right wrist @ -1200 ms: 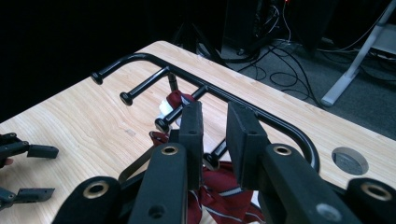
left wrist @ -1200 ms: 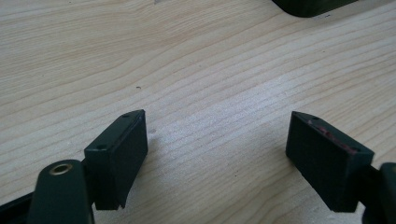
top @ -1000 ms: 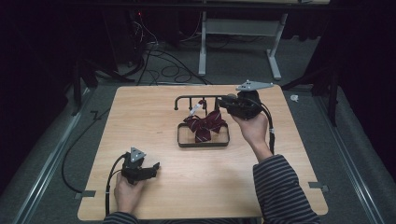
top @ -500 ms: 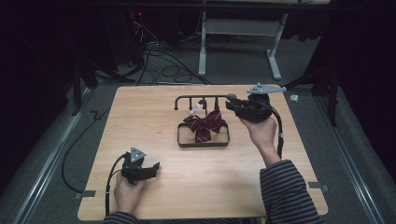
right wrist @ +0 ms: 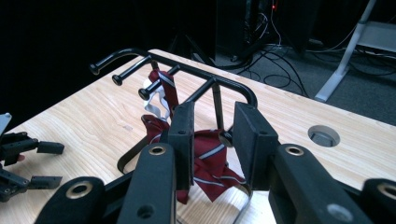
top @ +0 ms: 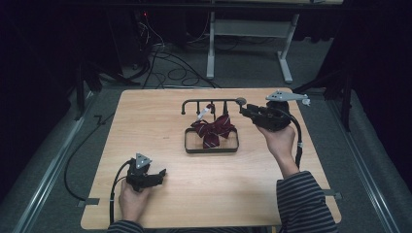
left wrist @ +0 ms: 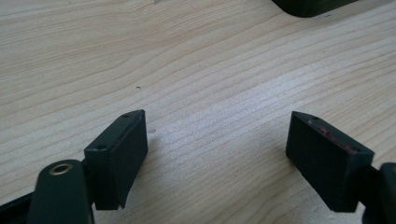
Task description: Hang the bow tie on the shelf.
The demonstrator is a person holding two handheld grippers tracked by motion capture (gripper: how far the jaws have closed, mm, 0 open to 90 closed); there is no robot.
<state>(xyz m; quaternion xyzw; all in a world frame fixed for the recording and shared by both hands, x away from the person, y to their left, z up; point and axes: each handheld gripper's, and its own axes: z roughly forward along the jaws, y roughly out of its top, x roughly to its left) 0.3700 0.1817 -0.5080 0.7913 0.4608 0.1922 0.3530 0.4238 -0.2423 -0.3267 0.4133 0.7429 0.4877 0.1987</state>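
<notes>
A black metal rack (top: 212, 102) with several pegs stands on its base frame at mid-table. A maroon striped tie (top: 213, 130) hangs from a peg and bunches inside the base. My right gripper (top: 244, 110) hovers at the rack's right end, pointing left at it. In the right gripper view the right gripper (right wrist: 214, 109) is open; its jaws have just been opening and nothing is between them. The tie (right wrist: 210, 163) and rack (right wrist: 201, 77) lie just beyond. My left gripper (top: 163, 174) rests open on the wood near the front left, shown close in the left gripper view (left wrist: 217, 116).
The wooden table (top: 145, 121) has a round cable hole (right wrist: 323, 135) behind the rack's right end. A dark corner of the rack base (left wrist: 313, 5) shows far ahead of the left jaws. Cables (top: 160, 58) and a desk frame (top: 286, 63) lie on the floor beyond the far edge.
My right hand has drawn its gripper to the right, away from the tie and the rack's pegs. The left hand and gripper have stayed put.
</notes>
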